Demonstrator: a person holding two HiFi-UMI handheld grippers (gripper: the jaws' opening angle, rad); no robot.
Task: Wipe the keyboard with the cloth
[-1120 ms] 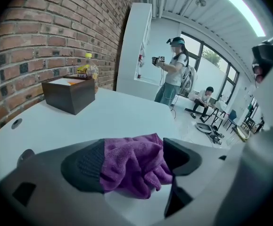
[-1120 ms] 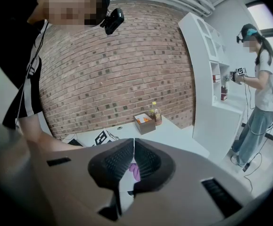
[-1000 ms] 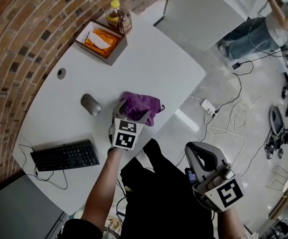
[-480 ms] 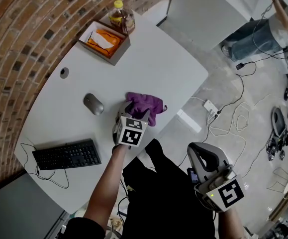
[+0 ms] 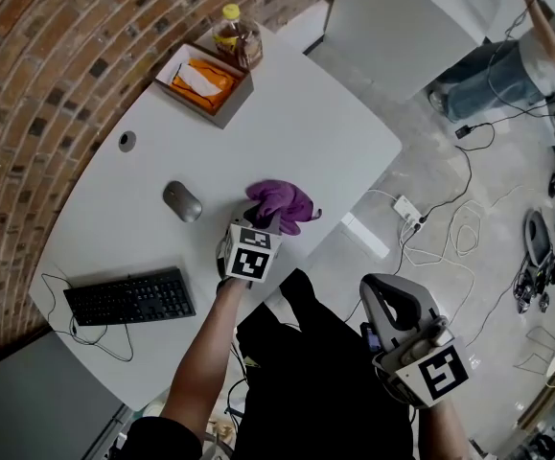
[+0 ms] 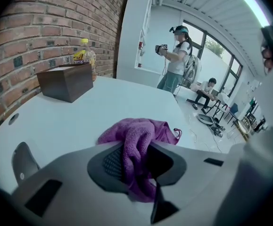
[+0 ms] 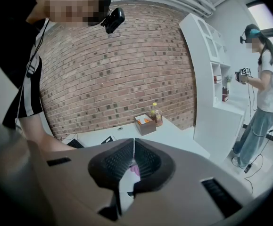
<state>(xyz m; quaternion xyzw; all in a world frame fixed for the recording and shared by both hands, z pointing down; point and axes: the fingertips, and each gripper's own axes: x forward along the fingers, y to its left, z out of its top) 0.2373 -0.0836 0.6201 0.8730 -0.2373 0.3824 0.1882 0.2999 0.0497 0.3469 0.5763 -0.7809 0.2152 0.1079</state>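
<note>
As left hand-held gripper (image 6: 135,147) just closed on cloth (image 6: 137,130), bottle label (image 6: 81,57) unreadable

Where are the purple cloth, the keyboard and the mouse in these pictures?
cloth (image 5: 279,202): head view, middle of the bunched purple fabric.
keyboard (image 5: 128,297): head view, centre of the keys.
mouse (image 5: 182,201): head view, top of its back.

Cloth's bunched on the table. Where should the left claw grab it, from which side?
Take the raised fold at the near edge of the cloth, coming from the person's side, angled down. It stands off the table, so jaws fit either side. The left claw has just been closing there, fold pinched in its jaws.
</note>
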